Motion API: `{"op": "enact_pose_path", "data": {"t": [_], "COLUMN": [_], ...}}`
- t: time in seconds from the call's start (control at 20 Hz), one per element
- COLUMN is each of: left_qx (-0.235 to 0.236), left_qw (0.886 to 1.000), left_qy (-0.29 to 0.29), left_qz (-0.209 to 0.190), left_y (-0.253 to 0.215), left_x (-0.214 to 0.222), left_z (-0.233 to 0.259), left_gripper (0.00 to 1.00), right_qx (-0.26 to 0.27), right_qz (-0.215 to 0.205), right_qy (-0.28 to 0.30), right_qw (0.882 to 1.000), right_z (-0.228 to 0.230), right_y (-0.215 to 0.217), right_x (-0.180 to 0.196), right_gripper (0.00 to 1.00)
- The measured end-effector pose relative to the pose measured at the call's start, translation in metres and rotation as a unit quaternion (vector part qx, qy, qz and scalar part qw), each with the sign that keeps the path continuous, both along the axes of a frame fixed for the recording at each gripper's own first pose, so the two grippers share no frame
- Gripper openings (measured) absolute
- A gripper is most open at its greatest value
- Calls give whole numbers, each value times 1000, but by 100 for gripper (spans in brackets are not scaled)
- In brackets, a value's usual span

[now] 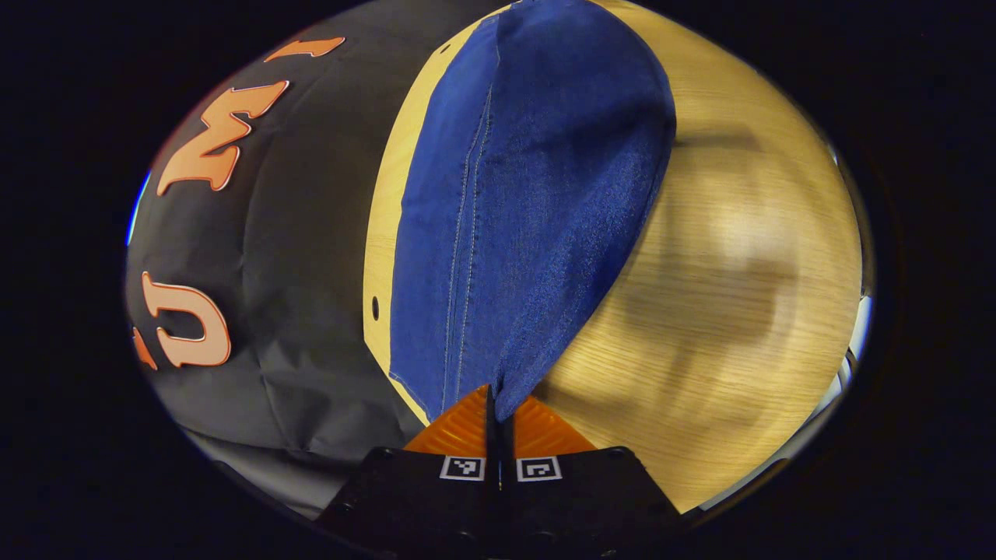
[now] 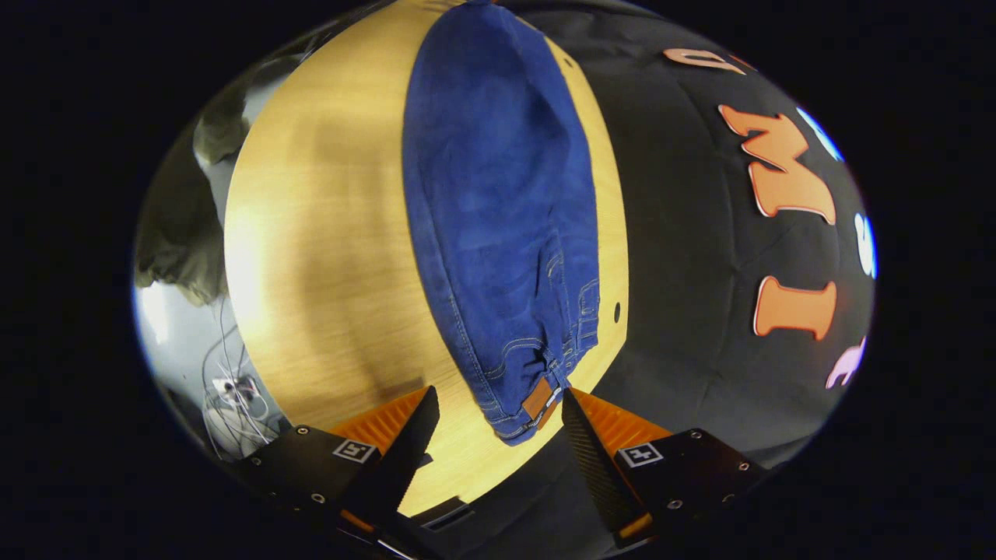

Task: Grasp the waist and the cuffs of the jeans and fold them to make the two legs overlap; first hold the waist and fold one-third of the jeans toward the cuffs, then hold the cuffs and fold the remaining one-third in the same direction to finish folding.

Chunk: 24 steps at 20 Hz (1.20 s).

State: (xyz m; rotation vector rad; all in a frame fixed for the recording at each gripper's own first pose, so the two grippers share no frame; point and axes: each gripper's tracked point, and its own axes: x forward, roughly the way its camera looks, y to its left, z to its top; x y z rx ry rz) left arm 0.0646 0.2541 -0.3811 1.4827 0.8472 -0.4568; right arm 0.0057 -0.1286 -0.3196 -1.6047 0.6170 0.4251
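Observation:
Blue jeans (image 1: 521,210) lie lengthwise on a light wooden table (image 1: 724,257), the two legs lying one over the other. In the left gripper view my left gripper (image 1: 495,400) is shut on the cuff end of the jeans, the cloth pinched between both fingers. In the right gripper view the waist of the jeans (image 2: 533,397), with its brown patch, lies near the table's edge. My right gripper (image 2: 498,404) is open, its fingers standing either side of the waist without pressing on it.
The table's far edge (image 1: 381,233) runs along the black booth wall, with small holes near it. In the right gripper view, cables (image 2: 229,385) lie on the floor at the left and a person's sleeve (image 2: 183,225) hangs beside the table.

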Motion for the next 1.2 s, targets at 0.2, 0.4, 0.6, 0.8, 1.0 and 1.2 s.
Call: {"op": "enact_pose_path", "data": {"t": [0.2,0.4,0.6,0.8,1.0,1.2], "left_qx": [0,0,-1,-1,1,-48], "left_qw": [1000,1000,1000,1000,1000,996], "left_qy": [6,10,13,18,14,29], "left_qz": [5,4,8,12,19,67], "left_y": [0,0,0,0,0,-2], "left_x": [0,-1,0,-1,1,-5], "left_z": [0,-1,-2,-2,5,26], "left_gripper": [0,1,2,1,1,1], "right_qx": [-41,-32,-1,-15,12,52], "right_qz": [65,77,58,68,30,-13], "right_qy": [7,10,33,56,112,130], "right_qw": [997,996,998,996,993,990], "right_z": [-11,-22,-38,-47,-49,-9], "right_y": [8,22,20,20,16,13], "right_x": [14,31,37,30,32,36], "right_gripper": [94,89,71,12,0,0]}}
